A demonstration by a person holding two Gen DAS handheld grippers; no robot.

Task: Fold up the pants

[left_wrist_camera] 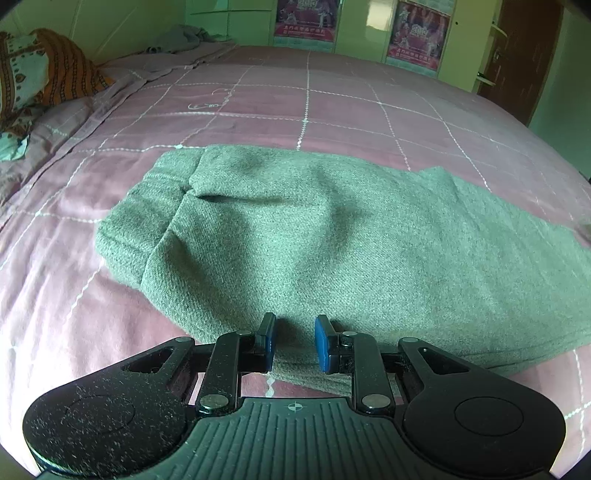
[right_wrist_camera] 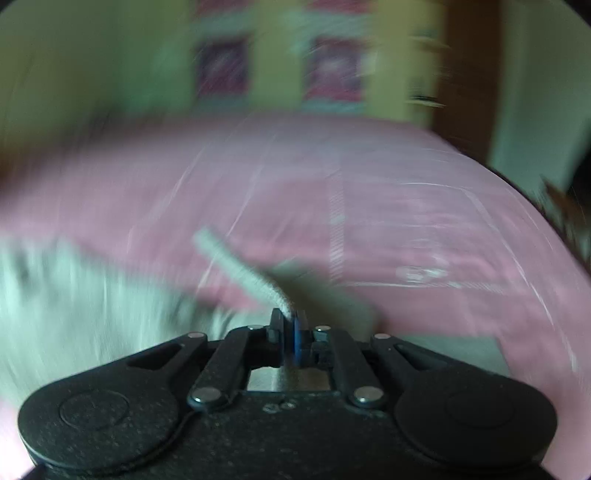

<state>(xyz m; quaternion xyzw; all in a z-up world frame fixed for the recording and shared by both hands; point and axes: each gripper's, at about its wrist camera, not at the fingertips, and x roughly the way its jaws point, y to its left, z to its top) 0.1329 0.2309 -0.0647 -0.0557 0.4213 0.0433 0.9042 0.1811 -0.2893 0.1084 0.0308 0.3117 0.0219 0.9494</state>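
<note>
A: Status? 
B: Grey pants (left_wrist_camera: pixel 332 236) lie on the pink bedspread (left_wrist_camera: pixel 258 99). Right gripper (right_wrist_camera: pixel 290 332) clamps the ribbed cuff (right_wrist_camera: pixel 240 273); left gripper (left_wrist_camera: pixel 295 343) is open, empty.
A: Carry cuff to waistband (left_wrist_camera: pixel 147 206), edges aligned

- The pants (left_wrist_camera: pixel 332 236) are a flat grey-green knit, with a ribbed band at one end.
- The bedspread (left_wrist_camera: pixel 258 103) is dusty pink, crossed by thin white lines in a large check.
- The pillow (left_wrist_camera: pixel 33 77) carries orange and dark stripes beside a pale turquoise printed panel.
- The left hand-held gripper (left_wrist_camera: pixel 294 343) is black with blue finger pads (left_wrist_camera: pixel 322 343).
- The right hand-held gripper (right_wrist_camera: pixel 290 338) is black too, with blue on one pad.
- The posters (left_wrist_camera: pixel 417 35) are pink and purple against yellow-green cupboard doors (left_wrist_camera: pixel 365 26).
- The door (left_wrist_camera: pixel 521 48) is dark brown.
</note>
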